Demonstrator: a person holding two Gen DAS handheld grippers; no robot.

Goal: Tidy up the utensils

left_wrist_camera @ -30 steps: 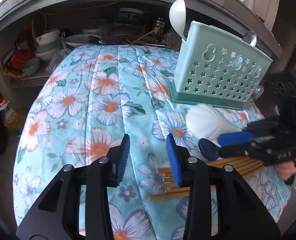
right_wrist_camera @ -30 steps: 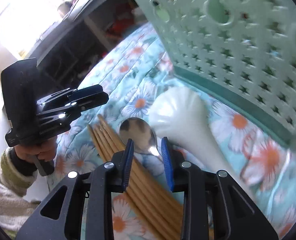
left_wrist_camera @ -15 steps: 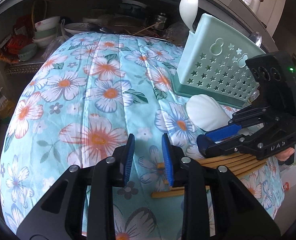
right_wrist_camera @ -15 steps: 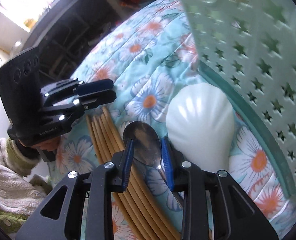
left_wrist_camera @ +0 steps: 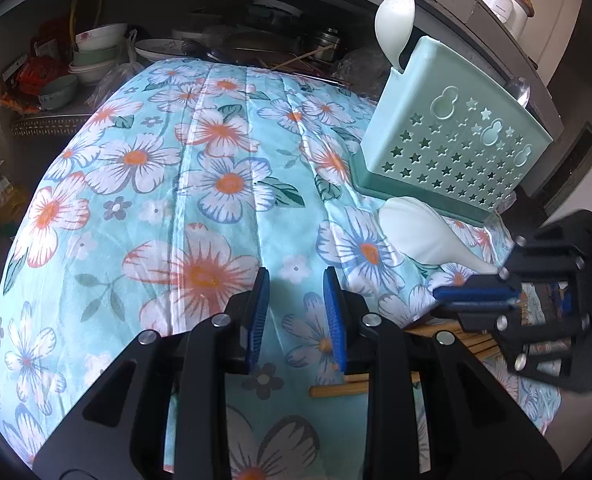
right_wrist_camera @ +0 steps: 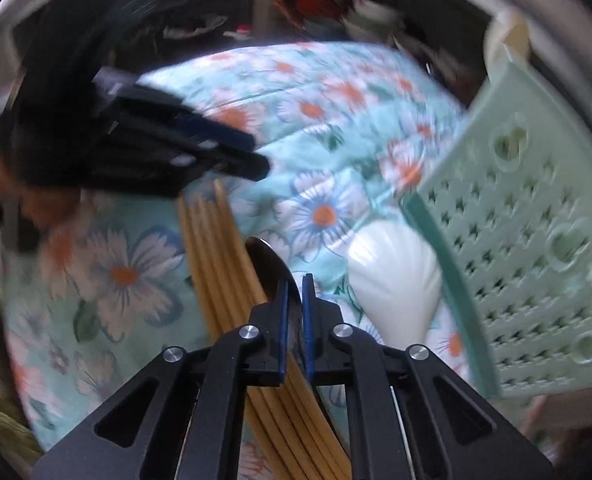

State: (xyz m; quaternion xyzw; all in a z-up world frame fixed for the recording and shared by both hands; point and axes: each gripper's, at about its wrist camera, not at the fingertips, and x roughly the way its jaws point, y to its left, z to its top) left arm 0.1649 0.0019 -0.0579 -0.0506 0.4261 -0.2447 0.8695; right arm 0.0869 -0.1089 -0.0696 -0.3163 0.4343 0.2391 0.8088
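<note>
Two close wrist views angled down, sharing floral cloth (left_wrist_camera: 224, 184) and rack (right_wrist_camera: 527, 264).

Metal spoon (right_wrist_camera: 274, 268) lies beside bamboo chopsticks (right_wrist_camera: 216, 264) and white rice paddle (right_wrist_camera: 395, 280) before mint caddy (right_wrist_camera: 527, 240).

Open cloth (left_wrist_camera: 144, 216) left — caddy (left_wrist_camera: 451, 152) right

Floral cloth (left_wrist_camera: 144, 208) (quilted) carries the mint rack (left_wrist_camera: 451, 152), white scoop (left_wrist_camera: 419, 232), chopsticks (right_wrist_camera: 216, 280).
</note>
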